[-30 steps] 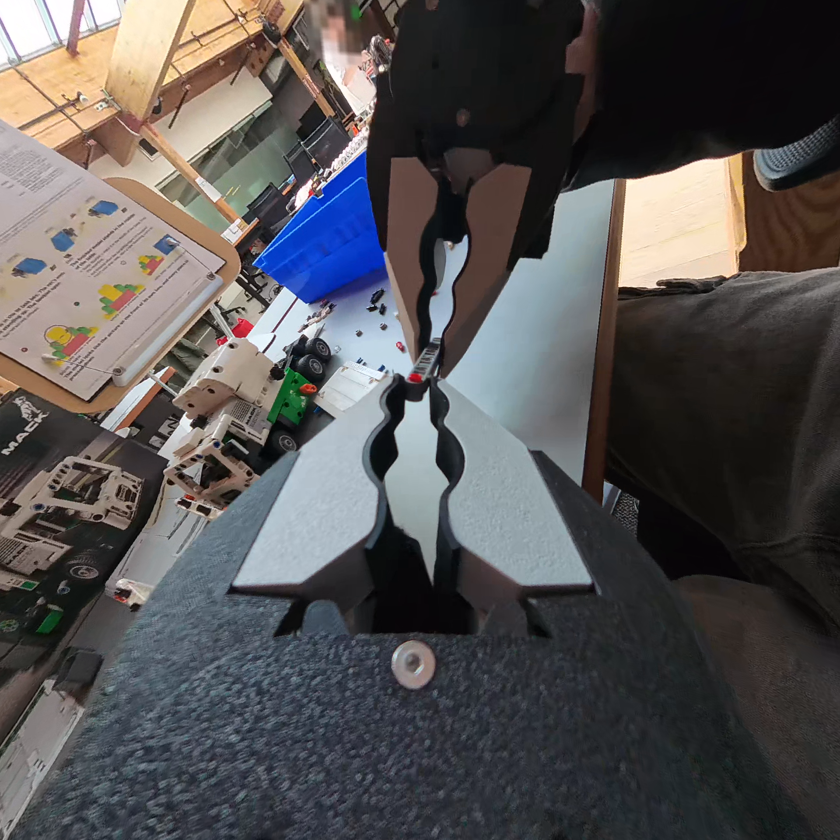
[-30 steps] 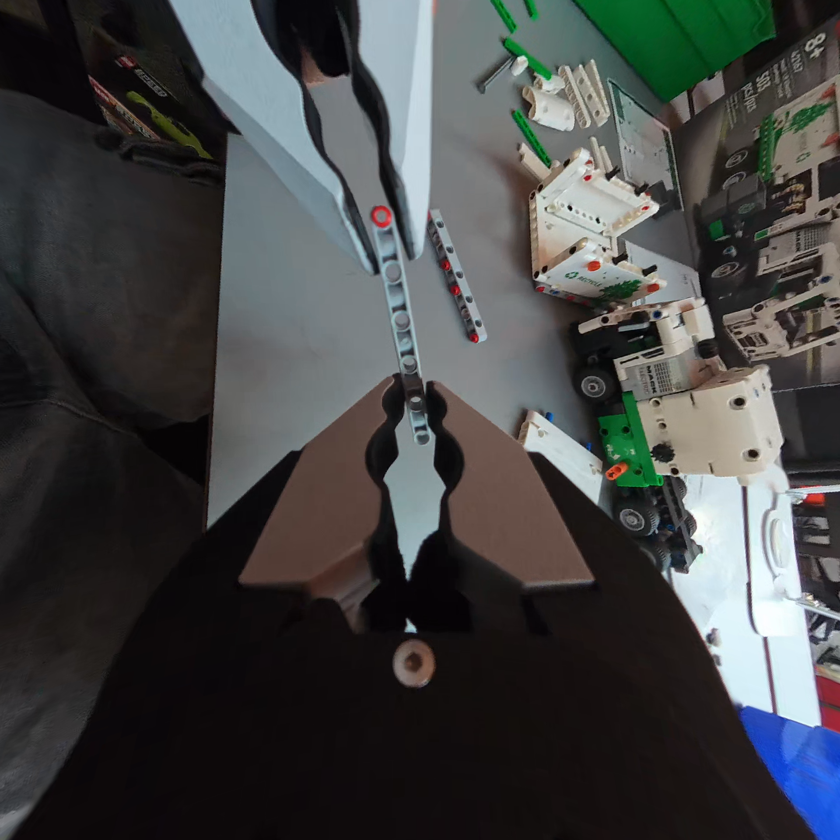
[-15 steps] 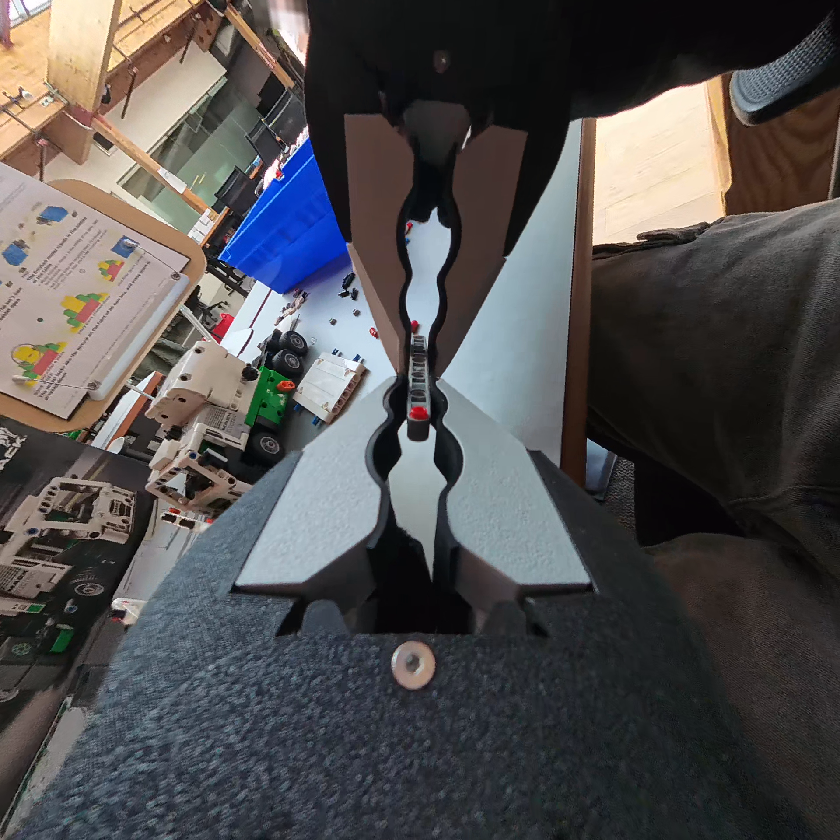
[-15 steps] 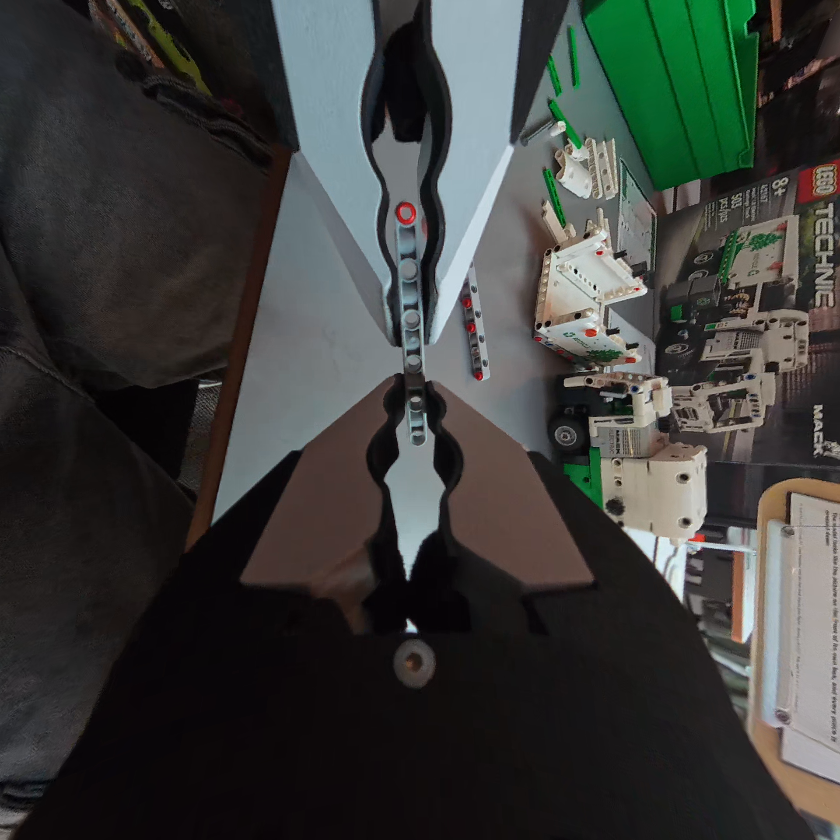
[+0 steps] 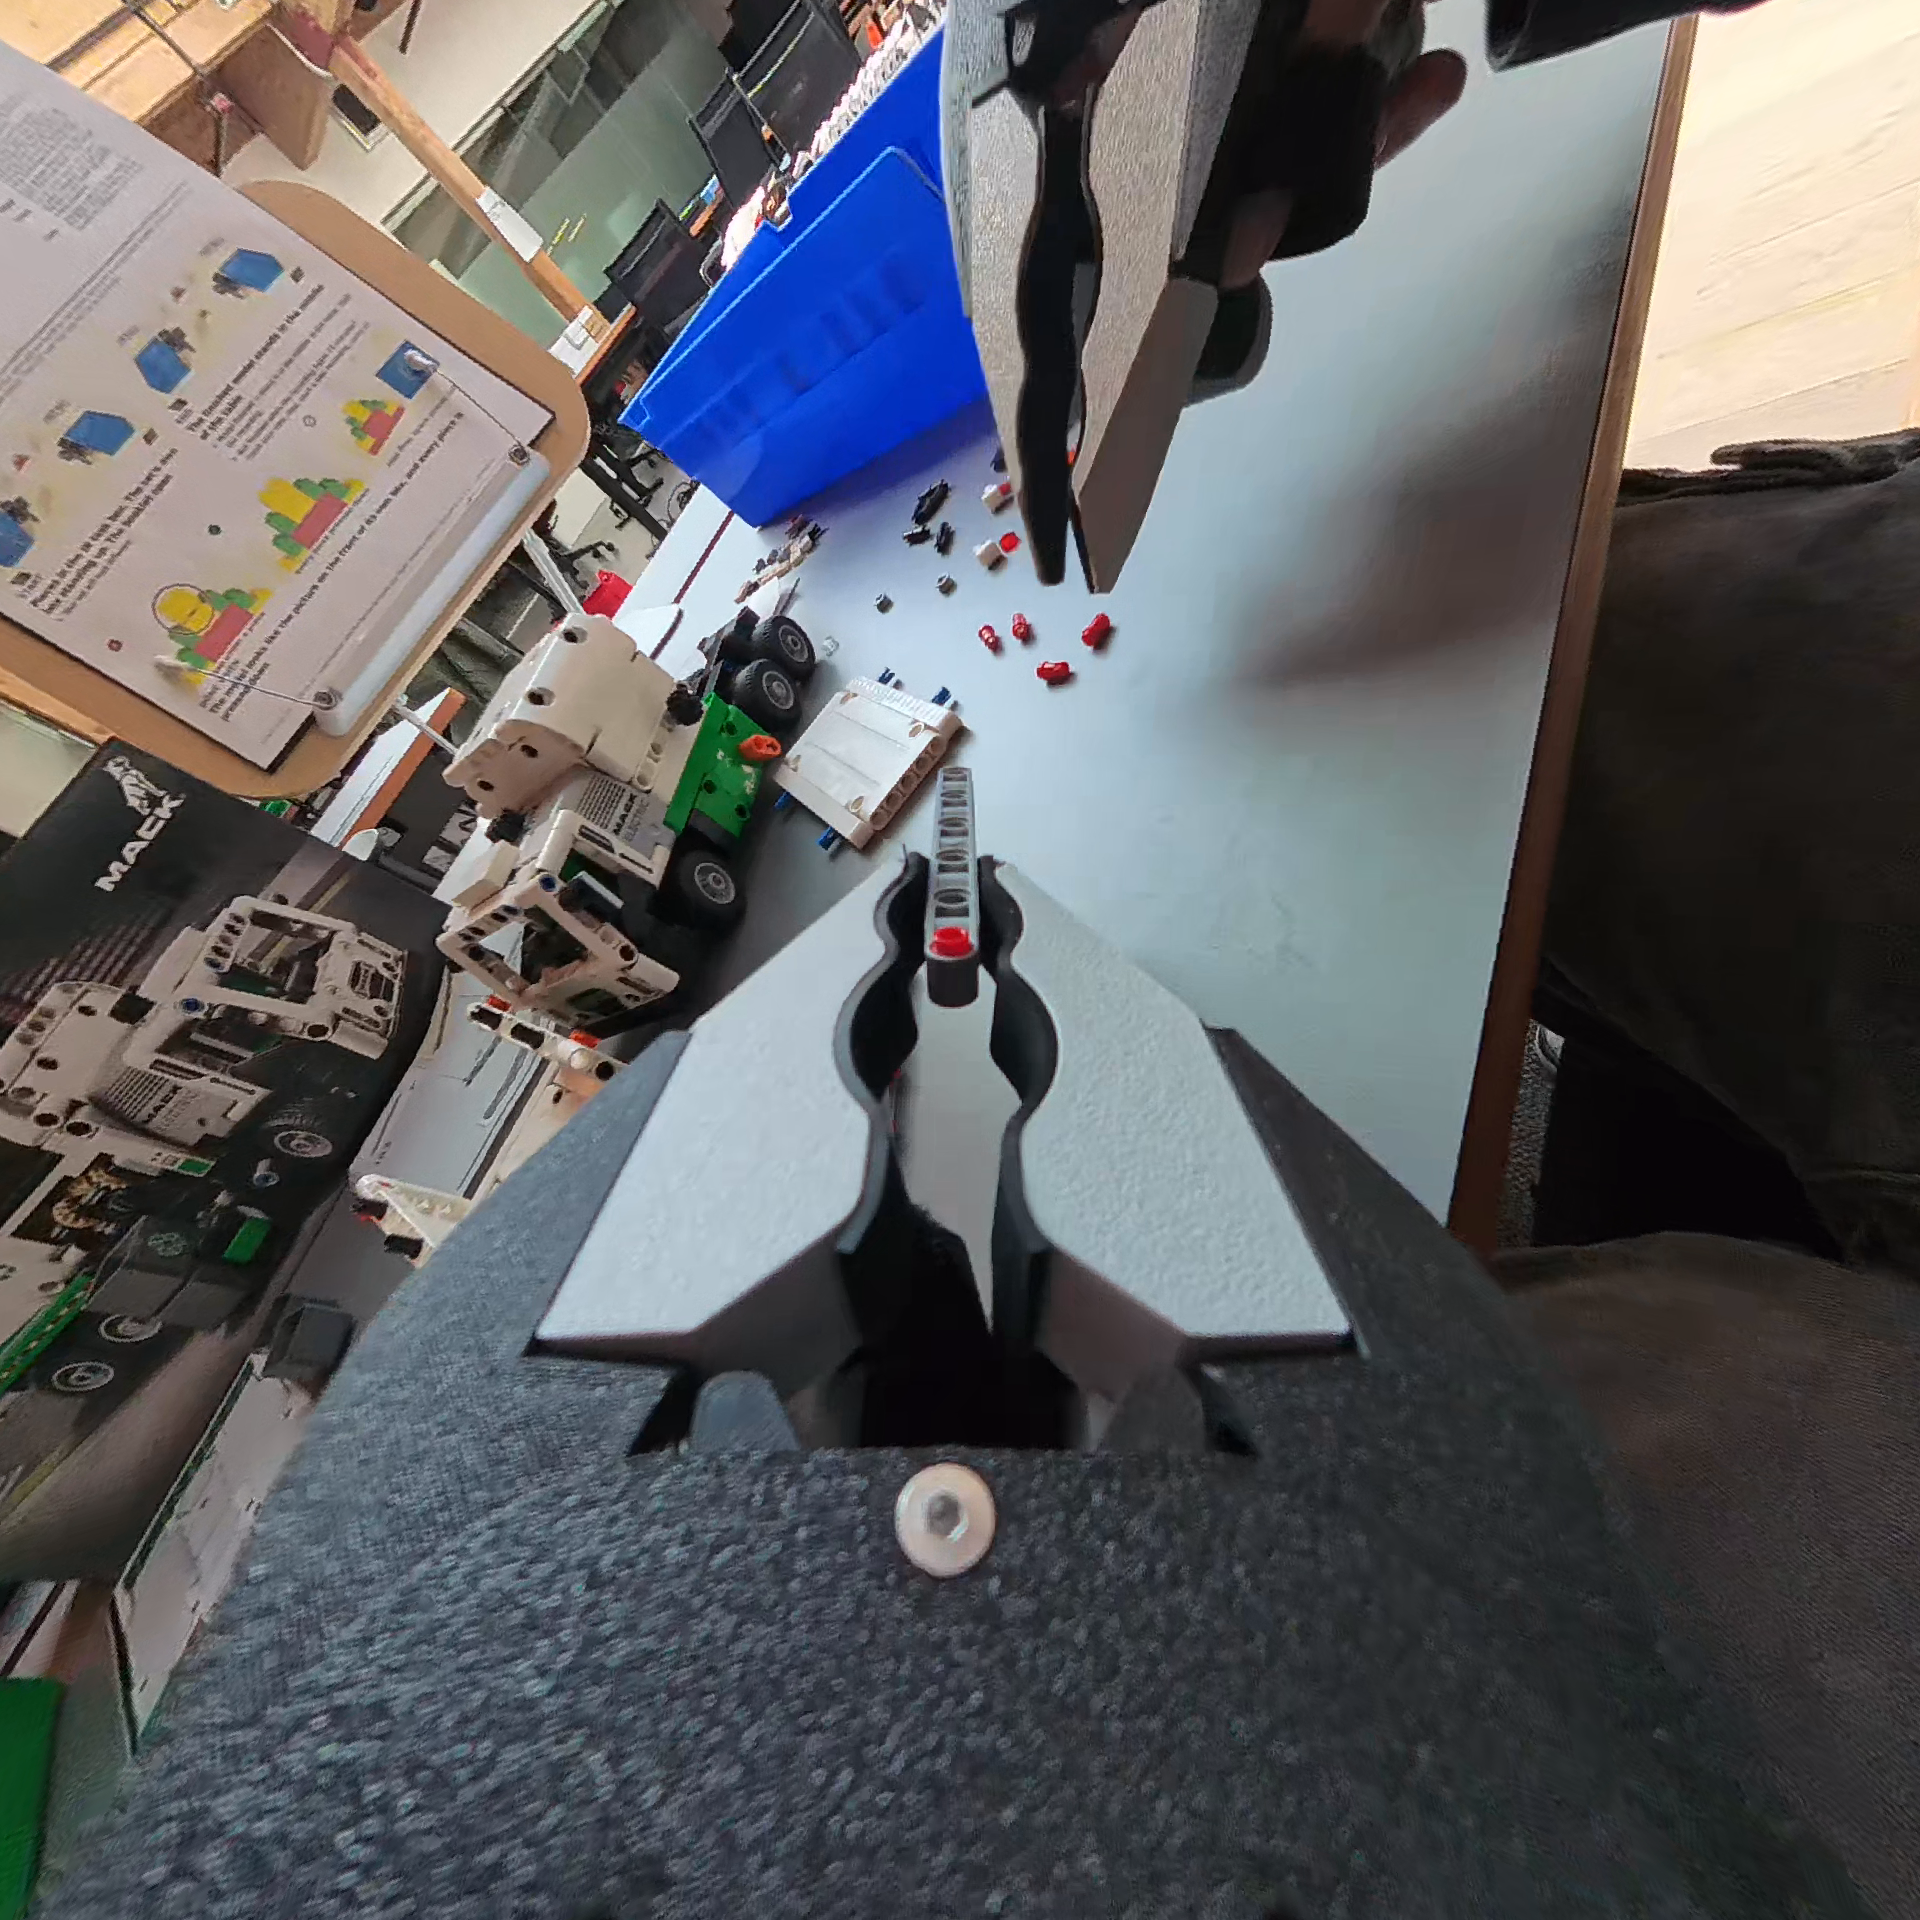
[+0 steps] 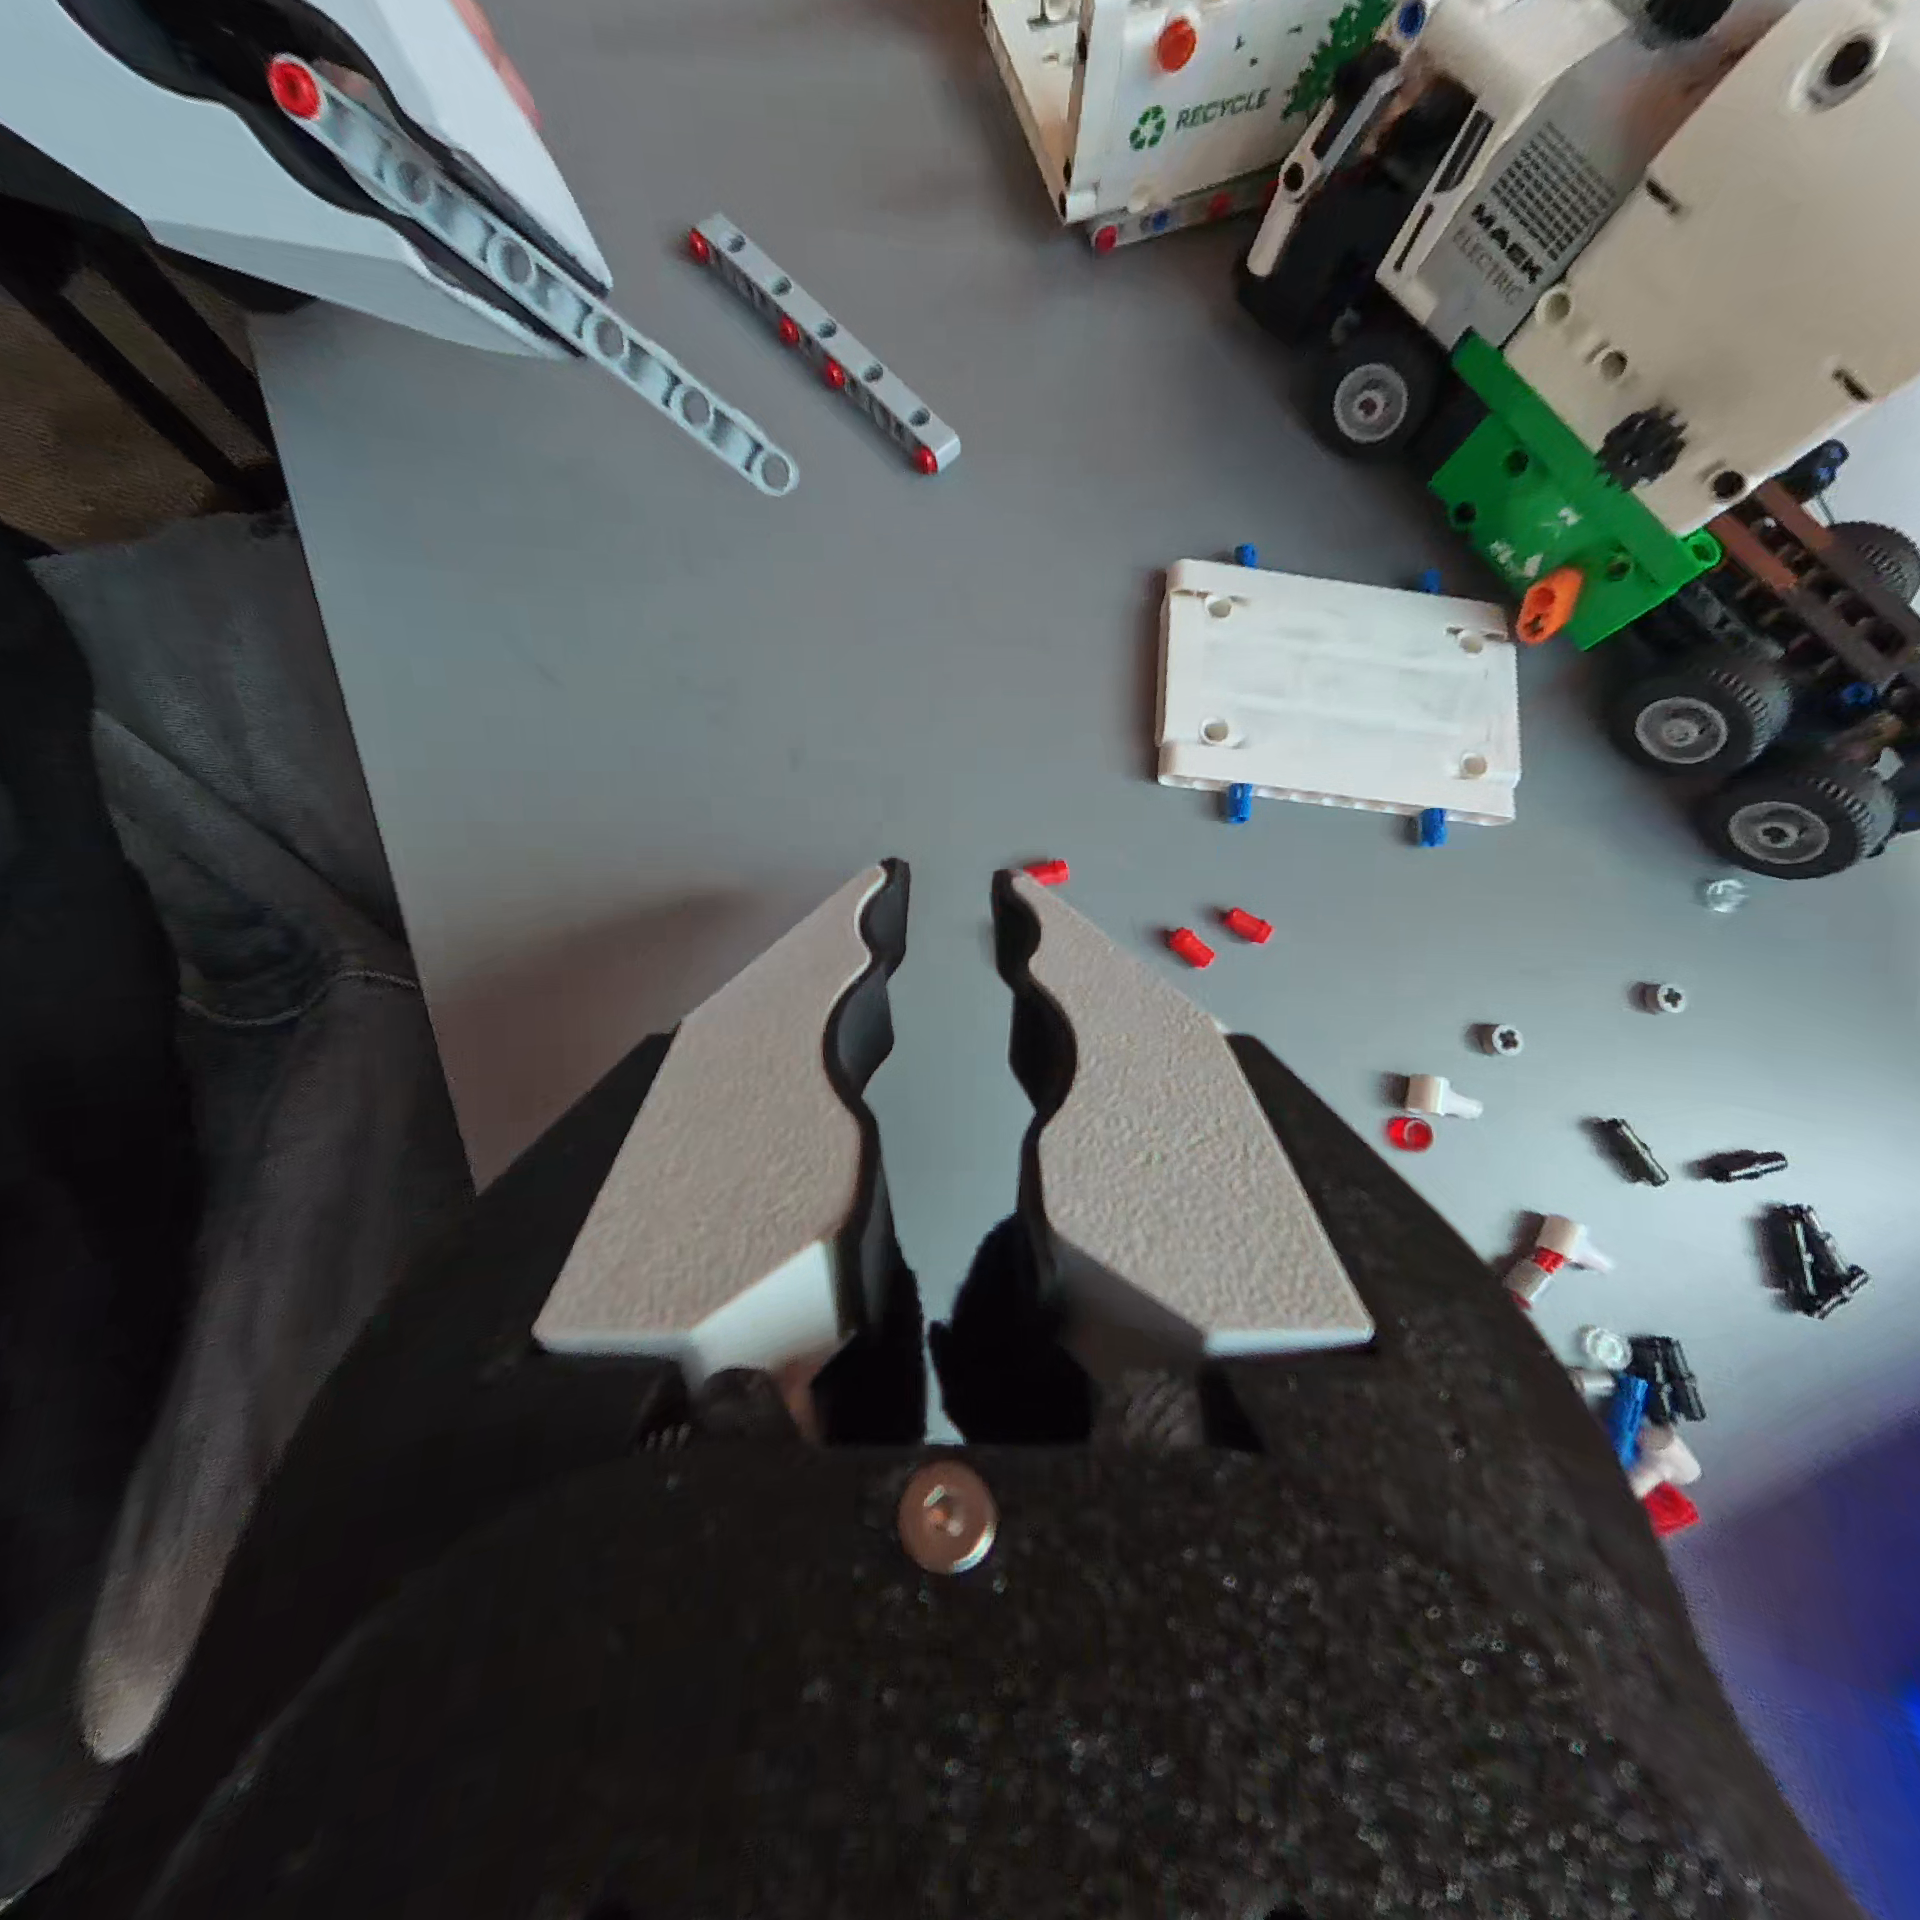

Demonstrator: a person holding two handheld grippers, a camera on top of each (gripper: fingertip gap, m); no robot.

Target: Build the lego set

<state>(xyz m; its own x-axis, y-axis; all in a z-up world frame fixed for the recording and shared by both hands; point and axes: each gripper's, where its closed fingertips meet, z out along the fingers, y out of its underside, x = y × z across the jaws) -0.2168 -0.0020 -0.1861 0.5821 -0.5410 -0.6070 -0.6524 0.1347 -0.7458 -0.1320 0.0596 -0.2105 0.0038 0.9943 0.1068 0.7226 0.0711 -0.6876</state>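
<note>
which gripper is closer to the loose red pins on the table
Right. The right gripper hovers open just above the loose red pins, one by its fingertip. The left gripper sits farther back, shut on the grey beam.

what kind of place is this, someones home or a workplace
Probably a shared workshop or lab, not a home: exposed timber beams, rows of office chairs, a blue storage bin, and an instruction sheet on a clipboard beside the grey table.

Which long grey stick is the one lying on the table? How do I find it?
Start at the white recycling body of the truck and look left across the grey table. The lying beam rests flat there, nothing holding it, with four red pins; the held beam beside it shows one.
</note>
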